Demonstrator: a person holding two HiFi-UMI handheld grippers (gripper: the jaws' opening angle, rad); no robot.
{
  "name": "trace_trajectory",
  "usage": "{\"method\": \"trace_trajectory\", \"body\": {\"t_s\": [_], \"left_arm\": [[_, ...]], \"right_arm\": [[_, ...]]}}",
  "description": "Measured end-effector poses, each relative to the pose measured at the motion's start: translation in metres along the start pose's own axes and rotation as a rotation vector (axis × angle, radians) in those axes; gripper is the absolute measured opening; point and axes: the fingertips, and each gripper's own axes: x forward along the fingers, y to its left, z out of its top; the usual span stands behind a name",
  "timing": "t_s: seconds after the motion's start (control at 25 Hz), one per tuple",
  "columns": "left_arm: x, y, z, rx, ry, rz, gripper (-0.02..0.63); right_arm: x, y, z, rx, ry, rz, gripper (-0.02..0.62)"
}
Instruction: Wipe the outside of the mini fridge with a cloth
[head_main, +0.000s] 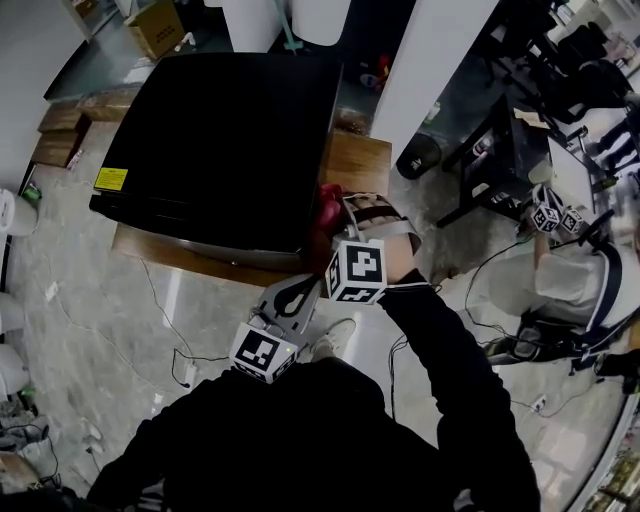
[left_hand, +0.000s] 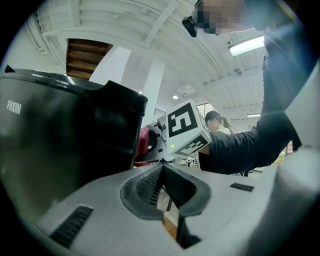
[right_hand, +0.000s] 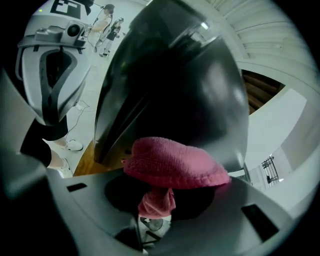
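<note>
A black mini fridge (head_main: 225, 140) stands on a low wooden table (head_main: 360, 160), filling the 11 o'clock part of the head view, with a yellow sticker (head_main: 111, 179) on its top near the 9 o'clock edge. Around the table lies a glossy grey floor (head_main: 90, 300) with a thin cable (head_main: 165, 310) trailing over it at 7 o'clock. A white column (head_main: 430, 60) rises at 1 o'clock, a cardboard box (head_main: 155, 25) sits at 11 o'clock, and a second person (head_main: 565, 275) is at 3 o'clock, well apart from the fridge. The right claw (right_hand: 157, 200) is pinching a red-pink cloth (right_hand: 172, 162): a narrow fold is nipped between the 2 jaws and the rest bunches out past the tips, lying against the fridge's dark glossy side wall. In the head view the cloth (head_main: 327, 215) sits at the fridge's 4 o'clock corner, just above the table edge. The left claw (left_hand: 161, 182) has its ribbed pads pressed together with nothing between them; it hangs near the fridge's front, at 7 o'clock of the right claw, touching neither fridge nor cloth.
</note>
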Motion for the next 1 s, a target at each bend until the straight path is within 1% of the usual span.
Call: {"method": "trace_trajectory", "body": {"t_s": [0.24,0.36,0.52,0.68,0.88,1.0], "left_arm": [[-0.002,0.011,-0.029,-0.017,0.016,-0.011,0.005],[-0.004,0.016,-0.046,-0.029,0.035,-0.001,0.005],[-0.008,0.019,-0.063,-0.025,0.072,0.012,0.005],[-0.010,0.031,-0.085,-0.016,0.101,0.028,0.005],[0.005,0.042,-0.118,-0.018,0.140,0.023,0.005],[0.005,0.040,-0.124,-0.018,0.160,0.022,0.005]], "right_arm": [[0.039,0.045,-0.015,0.031,0.006,0.041,0.126],[0.058,0.073,-0.024,0.050,0.009,0.068,0.126],[0.085,0.105,-0.034,0.079,0.016,0.100,0.126],[0.118,0.136,-0.038,0.085,0.030,0.148,0.126],[0.162,0.174,-0.059,0.104,0.049,0.195,0.126],[0.178,0.194,-0.065,0.113,0.065,0.226,0.126]]}}
